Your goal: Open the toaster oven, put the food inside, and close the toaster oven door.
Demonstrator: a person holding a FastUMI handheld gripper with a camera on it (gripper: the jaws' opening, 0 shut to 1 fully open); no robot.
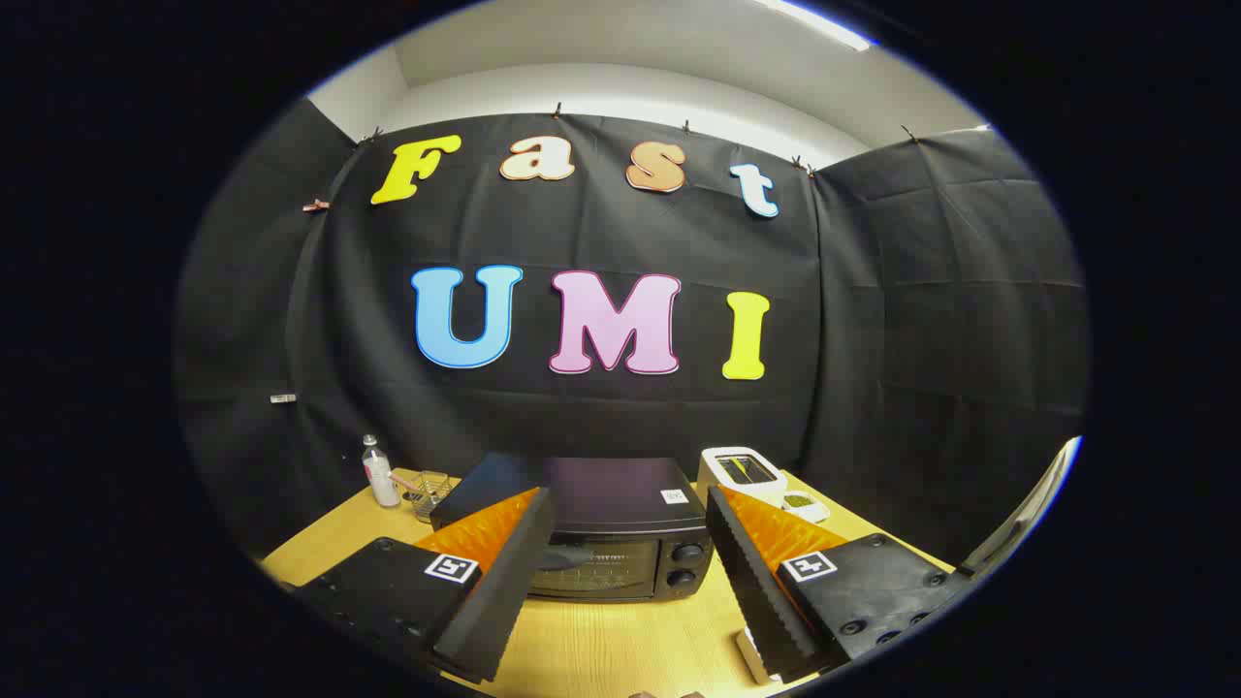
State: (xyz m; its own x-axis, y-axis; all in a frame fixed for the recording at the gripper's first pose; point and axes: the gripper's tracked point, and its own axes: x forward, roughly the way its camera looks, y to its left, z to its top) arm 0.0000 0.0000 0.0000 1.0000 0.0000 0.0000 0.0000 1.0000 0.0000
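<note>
Ahead, the hand-held gripper (620, 572) hangs open and empty before the shut oven (606, 533); far left, a wire basket (429, 492) beside a bottle (378, 472) on the worktop (620, 645)

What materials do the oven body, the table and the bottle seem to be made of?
Oven: probably painted metal, with a matte dark top and a glossy, likely glass door that reflects light. Table: pale wood or wood laminate with visible grain. Bottle: apparently clear plastic; too small to confirm. The open tongs frame the oven.
</note>
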